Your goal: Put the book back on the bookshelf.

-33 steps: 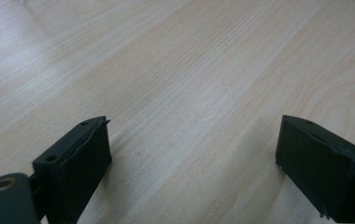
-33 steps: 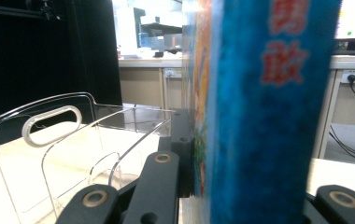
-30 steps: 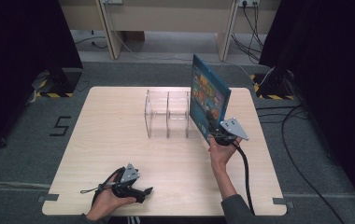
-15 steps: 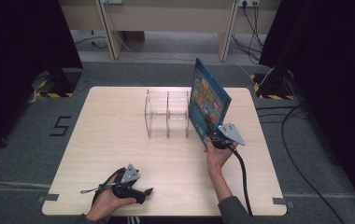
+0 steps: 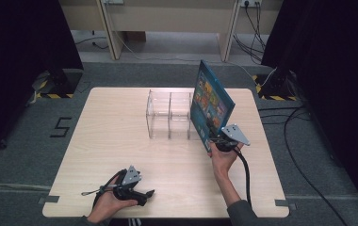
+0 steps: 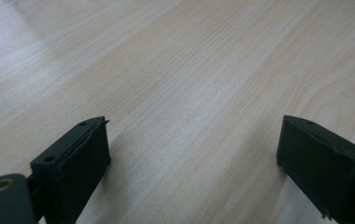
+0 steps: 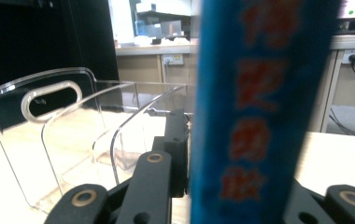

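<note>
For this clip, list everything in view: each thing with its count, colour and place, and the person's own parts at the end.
book: one, blue cover with colourful pictures, standing tilted at the right end of the rack, its spine between the right gripper's jaws
rack: one, clear plastic with dividers, middle of the table toward the far edge
table: one, light wood
floor: grey carpet, with a marking left of the table
cables: several, black, on the floor at right
right gripper: one, black, at the book's lower edge, jaws just been opening a little
left gripper: one, black, near edge of the table, jaws open, nothing between them
hands: two, one on each gripper
</note>
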